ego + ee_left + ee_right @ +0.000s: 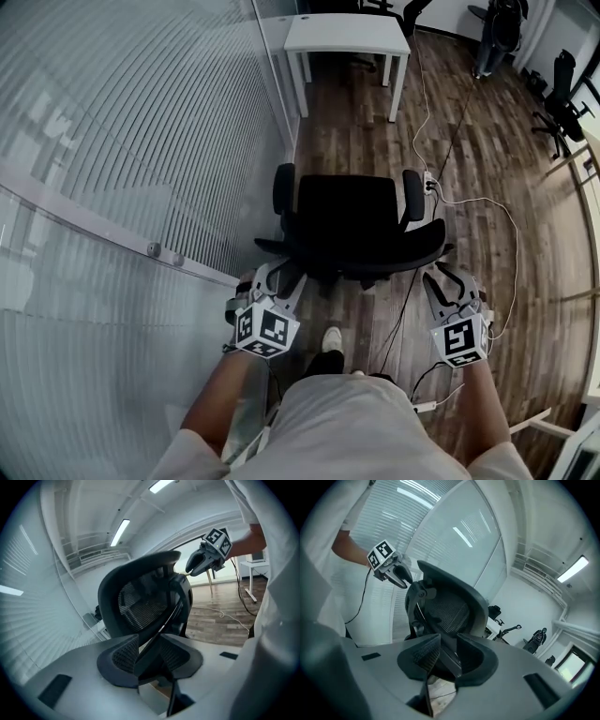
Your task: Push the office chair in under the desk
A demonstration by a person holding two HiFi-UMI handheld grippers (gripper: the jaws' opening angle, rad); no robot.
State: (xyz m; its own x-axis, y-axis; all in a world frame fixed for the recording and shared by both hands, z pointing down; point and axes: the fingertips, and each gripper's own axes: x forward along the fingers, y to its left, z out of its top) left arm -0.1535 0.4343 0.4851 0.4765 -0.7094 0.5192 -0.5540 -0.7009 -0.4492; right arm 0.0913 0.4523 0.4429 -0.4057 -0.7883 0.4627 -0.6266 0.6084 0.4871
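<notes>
Office chair (352, 220) short of white desk (347, 33)
Just behind it: left gripper (277, 279) and right gripper (447, 281), jaws spread, empty.

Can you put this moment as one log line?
left hand-held gripper: open | right hand-held gripper: open | chair: short of desk, not under

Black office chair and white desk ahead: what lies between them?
Head view: bare wooden floor between black office chair and white desk; a thin white cable runs along the right.
</notes>
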